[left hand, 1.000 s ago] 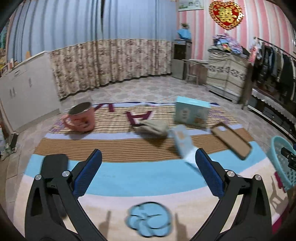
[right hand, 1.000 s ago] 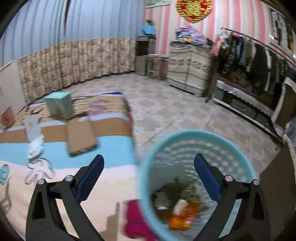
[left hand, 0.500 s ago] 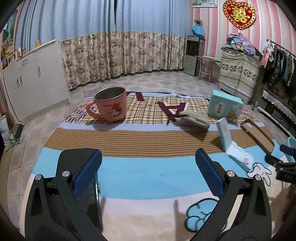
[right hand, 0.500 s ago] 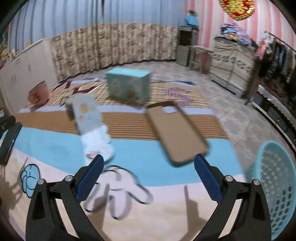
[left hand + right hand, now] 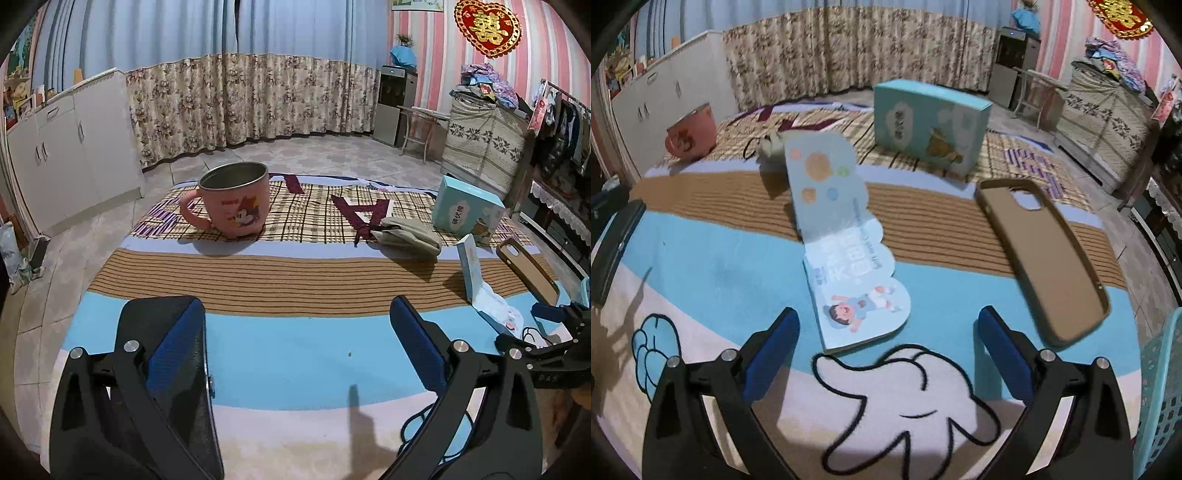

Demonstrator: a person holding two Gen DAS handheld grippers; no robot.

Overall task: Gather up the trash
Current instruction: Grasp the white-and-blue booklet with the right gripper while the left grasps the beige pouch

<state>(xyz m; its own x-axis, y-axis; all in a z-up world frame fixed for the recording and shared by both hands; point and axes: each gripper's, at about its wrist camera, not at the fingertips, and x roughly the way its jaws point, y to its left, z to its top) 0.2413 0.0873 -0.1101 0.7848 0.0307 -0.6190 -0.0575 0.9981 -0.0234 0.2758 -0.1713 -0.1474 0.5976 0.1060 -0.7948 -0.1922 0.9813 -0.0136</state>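
My right gripper (image 5: 886,332) is open and empty, low over the mat just in front of an opened light-blue card package (image 5: 846,251), which also shows in the left wrist view (image 5: 480,277). A brown phone case (image 5: 1045,258) lies to its right. A crumpled beige wrapper (image 5: 406,232) lies mid-mat. The teal mesh trash basket (image 5: 1160,398) is at the right edge. My left gripper (image 5: 295,332) is open and empty over the blue stripe, far from the pink mug (image 5: 236,203).
A light-blue box (image 5: 931,125) stands at the back of the striped mat (image 5: 295,354). White cabinets (image 5: 66,155) stand on the left, curtains behind, and a clothes rack and covered furniture on the right. Tiled floor surrounds the mat.
My right gripper swung left from above the basket to the card package and came closer to it. My left gripper turned left, bringing the pink mug nearer the centre.
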